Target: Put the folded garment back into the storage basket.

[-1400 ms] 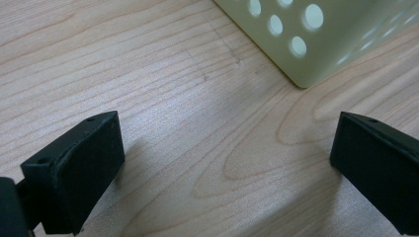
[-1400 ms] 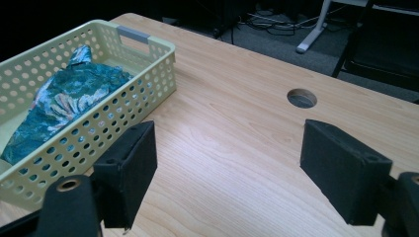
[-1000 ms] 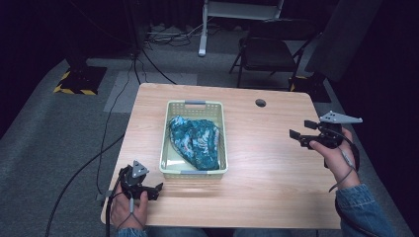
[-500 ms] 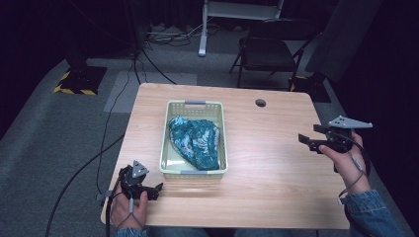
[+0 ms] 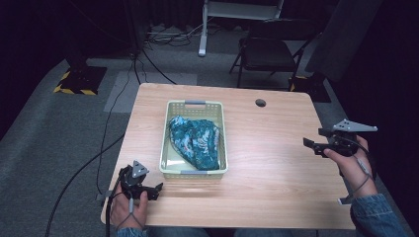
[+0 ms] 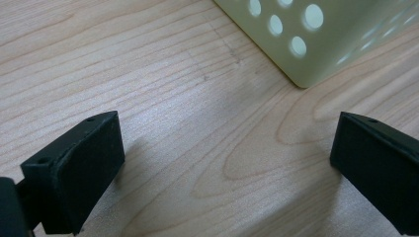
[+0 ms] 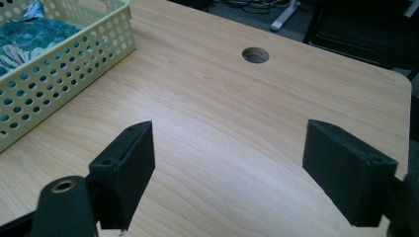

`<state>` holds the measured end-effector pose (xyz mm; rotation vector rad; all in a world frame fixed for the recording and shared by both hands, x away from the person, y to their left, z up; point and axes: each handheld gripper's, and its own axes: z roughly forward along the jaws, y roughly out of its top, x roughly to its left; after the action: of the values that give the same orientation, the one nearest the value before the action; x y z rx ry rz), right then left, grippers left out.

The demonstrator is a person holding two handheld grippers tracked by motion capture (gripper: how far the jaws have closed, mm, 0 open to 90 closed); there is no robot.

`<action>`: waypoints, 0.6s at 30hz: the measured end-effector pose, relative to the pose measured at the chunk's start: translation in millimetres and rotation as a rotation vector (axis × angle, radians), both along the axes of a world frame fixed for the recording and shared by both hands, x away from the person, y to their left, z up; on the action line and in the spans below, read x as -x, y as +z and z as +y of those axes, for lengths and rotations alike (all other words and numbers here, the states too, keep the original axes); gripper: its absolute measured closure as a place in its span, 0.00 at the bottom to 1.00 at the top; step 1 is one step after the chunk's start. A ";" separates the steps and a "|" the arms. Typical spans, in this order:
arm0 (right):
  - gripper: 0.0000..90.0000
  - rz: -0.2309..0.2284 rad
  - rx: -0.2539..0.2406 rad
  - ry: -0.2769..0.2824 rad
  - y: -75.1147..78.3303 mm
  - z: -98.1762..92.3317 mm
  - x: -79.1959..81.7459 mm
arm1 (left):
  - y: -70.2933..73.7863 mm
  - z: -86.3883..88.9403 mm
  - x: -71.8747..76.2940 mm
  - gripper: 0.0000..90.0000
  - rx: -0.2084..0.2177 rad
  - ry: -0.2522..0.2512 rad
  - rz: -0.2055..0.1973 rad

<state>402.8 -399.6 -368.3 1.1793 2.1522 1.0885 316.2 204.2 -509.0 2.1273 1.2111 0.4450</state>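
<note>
Teal patterned cloth (image 5: 195, 142), crumpled into a soft, uneven heap, lies inside the pale yellow-green perforated plastic basket (image 5: 170, 136) that stands on the left-middle of the light wooden counter (image 5: 269, 173); judged from how things lie, the cloth is already stowed, or not yet taken out, and neither hand is at work on it. Starting at the left, the left gripper (image 5: 154, 189) rests low at the counter's near corner, just in front of the basket's near left corner, its black blocky fingers (image 6: 79, 168) standing wide apart with bare wood grain between them and the basket's rounded corner just ahead. The basket is a rigid rectangular tray with round holes punched in rows along its walls, a smooth rim and a grey handle tab at the far end; the cloth inside looks limp and thin, folded over itself with lighter blotches across the teal. Further right, a round cable hole (image 5: 260, 102) is cut in the counter's far side. At the right edge, the right gripper (image 5: 312, 144) hangs above the counter, well apart from the basket, pointing toward it, its matte black fingers (image 7: 126, 168) spread open on nothing.
</note>
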 end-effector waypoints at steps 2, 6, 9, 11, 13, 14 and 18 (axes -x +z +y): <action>0.23 0.004 0.004 -0.001 -1.1 -1.7 0.7 | 0.0 0.0 0.0 0.00 0.000 0.000 0.000; 0.22 0.017 0.007 -0.003 -3.8 -4.5 2.3 | 0.0 0.0 0.0 0.00 0.000 0.000 0.001; 0.22 0.024 0.010 -0.002 -6.0 -6.8 3.5 | 0.1 0.0 0.0 0.00 0.000 0.000 0.002; 0.22 0.028 0.011 -0.004 -7.3 -8.1 4.5 | 0.0 0.0 -0.1 0.00 0.000 0.000 0.000; 0.22 0.033 0.012 -0.005 -8.6 -9.6 5.8 | 0.0 0.1 -0.5 0.00 0.000 -0.001 -0.002; 0.22 0.035 0.013 -0.004 -9.1 -10.4 6.4 | 0.0 0.0 -0.5 0.00 -0.001 0.000 -0.002; 0.22 0.042 0.017 -0.008 -11.7 -14.0 9.2 | -0.1 0.0 -0.4 0.00 -0.001 0.000 -0.002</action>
<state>393.6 -413.6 -379.9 1.2120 2.1827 1.0484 316.6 204.2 -509.1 2.1272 1.2095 0.4470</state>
